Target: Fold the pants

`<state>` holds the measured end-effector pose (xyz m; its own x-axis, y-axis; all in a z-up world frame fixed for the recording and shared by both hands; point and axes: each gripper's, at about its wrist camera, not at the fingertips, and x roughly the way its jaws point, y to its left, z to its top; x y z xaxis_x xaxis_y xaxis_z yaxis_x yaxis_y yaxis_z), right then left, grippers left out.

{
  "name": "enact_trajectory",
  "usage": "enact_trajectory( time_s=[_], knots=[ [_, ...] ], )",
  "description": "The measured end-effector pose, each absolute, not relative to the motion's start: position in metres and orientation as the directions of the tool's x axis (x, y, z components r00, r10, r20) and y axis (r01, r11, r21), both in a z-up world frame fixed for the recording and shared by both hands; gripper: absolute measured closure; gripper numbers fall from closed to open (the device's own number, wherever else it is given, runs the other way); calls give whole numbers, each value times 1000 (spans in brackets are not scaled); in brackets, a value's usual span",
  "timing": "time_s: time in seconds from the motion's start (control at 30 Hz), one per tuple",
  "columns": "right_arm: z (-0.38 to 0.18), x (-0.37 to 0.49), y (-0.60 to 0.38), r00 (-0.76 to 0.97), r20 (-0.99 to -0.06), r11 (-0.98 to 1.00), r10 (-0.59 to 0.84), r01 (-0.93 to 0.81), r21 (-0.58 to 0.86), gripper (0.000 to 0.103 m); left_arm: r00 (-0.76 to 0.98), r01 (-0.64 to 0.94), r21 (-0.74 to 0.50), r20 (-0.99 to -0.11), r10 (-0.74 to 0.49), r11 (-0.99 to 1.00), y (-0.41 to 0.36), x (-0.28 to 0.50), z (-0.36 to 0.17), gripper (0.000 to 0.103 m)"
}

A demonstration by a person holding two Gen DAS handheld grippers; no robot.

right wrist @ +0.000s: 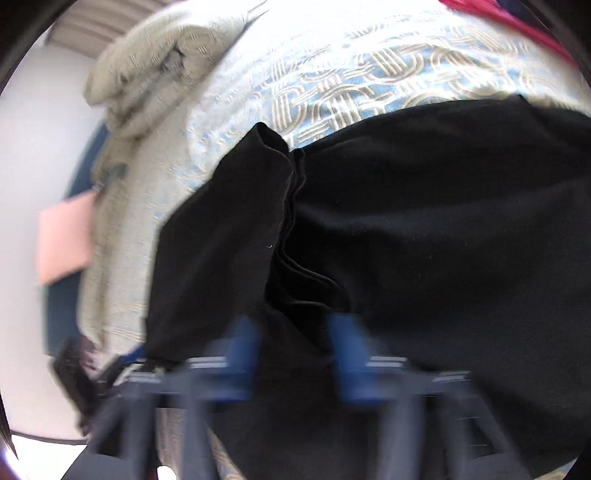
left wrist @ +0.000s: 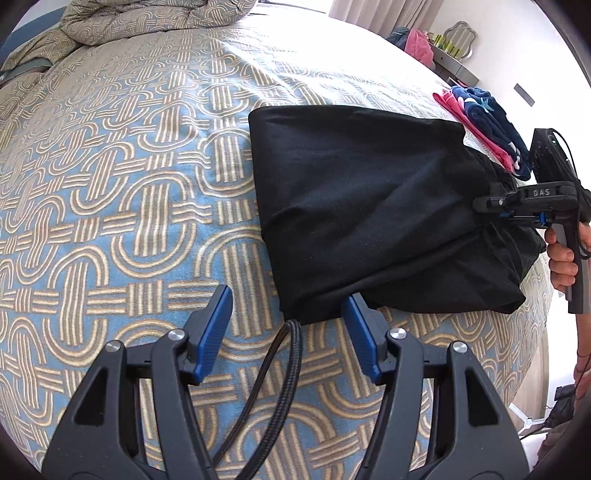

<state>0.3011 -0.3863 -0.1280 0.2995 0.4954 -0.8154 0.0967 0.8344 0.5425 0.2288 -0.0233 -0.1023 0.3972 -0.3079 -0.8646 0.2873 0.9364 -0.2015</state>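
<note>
Left wrist view: black pants [left wrist: 369, 206] lie folded into a compact block on the patterned blue-and-tan bedspread [left wrist: 110, 184], which serves as the landmark here. Left gripper [left wrist: 290, 314] hovers over the bedspread at the near corner of the pants, jaws spread wide, nothing between them; its right blue pad [left wrist: 360, 332] sits just at the fabric's edge. A braided black cable [left wrist: 280, 365] runs back from that corner between the fingers. Right gripper [left wrist: 487, 206] is at the gathered waistband end of the pants, on the far-right side of the bedspread; from this angle, cannot tell whether it pinches cloth. Beyond the pants, a pink and navy stack of folded clothes [left wrist: 487, 122] rests on the bedspread. A crumpled duvet [left wrist: 140, 22] sits at the bedspread's far end.

Right wrist view, blurred: right gripper's blue pads [right wrist: 243, 354] stand apart over black fabric, layered folds visible.
</note>
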Motion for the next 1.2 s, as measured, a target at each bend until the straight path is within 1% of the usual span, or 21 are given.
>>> enact_trajectory(
  time_s=[0.07, 0.2, 0.27, 0.3, 0.33, 0.4, 0.47, 0.53, 0.6, 0.7, 0.8, 0.87, 0.97, 1.03, 1.07, 1.1, 1.13, 1.17, 1.2],
  knots=[
    [-122, 300, -386, 306, -792, 804, 528, 120, 582, 95, 403, 281, -194, -865, -299, 940, -23, 228, -100, 41],
    [-80, 277, -393, 368, -759, 788, 537, 104, 607, 96, 419, 289, -180, -860, -293, 940, -23, 224, -94, 41],
    [-66, 270, -398, 367, -779, 807, 509, 113, 580, 95, 428, 300, -172, -855, -294, 938, -25, 223, -90, 41],
    [-65, 269, -400, 347, -801, 821, 488, 127, 556, 93, 433, 306, -172, -851, -298, 936, -27, 223, -88, 41],
    [-69, 270, -402, 321, -814, 825, 484, 144, 547, 91, 437, 312, -174, -847, -303, 934, -29, 223, -86, 41],
    [-89, 276, -407, 234, -871, 852, 431, 211, 478, 81, 454, 319, -170, -836, -308, 932, -32, 224, -80, 41],
    [-109, 273, -417, 177, -919, 876, 352, 283, 390, 81, 462, 325, -174, -828, -317, 929, -33, 223, -75, 41],
    [-115, 267, -424, 186, -923, 877, 338, 294, 381, 81, 468, 337, -167, -824, -319, 926, -34, 223, -72, 41],
    [-115, 261, -428, 216, -915, 870, 341, 295, 394, 78, 465, 341, -156, -829, -311, 927, -37, 224, -72, 41],
    [-104, 260, -427, 271, -907, 887, 321, 249, 389, 77, 468, 347, -144, -830, -304, 927, -44, 228, -73, 41],
    [-84, 266, -410, 341, -892, 916, 296, 165, 367, 77, 470, 353, -162, -821, -324, 921, -52, 234, -70, 41],
    [-74, 285, -399, 377, -868, 920, 322, 93, 382, 77, 468, 364, -191, -809, -356, 912, -60, 239, -67, 41],
    [-71, 311, -385, 400, -827, 893, 394, 46, 448, 77, 453, 388, -260, -782, -428, 884, -74, 248, -63, 41],
    [-79, 332, -378, 393, -809, 871, 438, 38, 490, 77, 439, 409, -273, -778, -450, 871, -86, 257, -66, 41],
    [-87, 344, -376, 386, -822, 881, 419, 46, 471, 74, 431, 416, -267, -784, -447, 869, -91, 261, -70, 41],
    [-96, 355, -376, 376, -851, 904, 367, 73, 422, 74, 426, 415, -238, -802, -419, 878, -96, 265, -76, 41],
    [-104, 365, -380, 364, -876, 920, 316, 107, 377, 74, 425, 397, -172, -836, -347, 901, -100, 270, -85, 41],
    [-112, 374, -383, 362, -875, 913, 322, 123, 388, 77, 414, 374, -109, -869, -272, 921, -100, 274, -96, 41],
    [-116, 378, -384, 380, -853, 893, 357, 130, 431, 77, 389, 351, -65, -897, -209, 934, -97, 277, -109, 41]
  ],
)
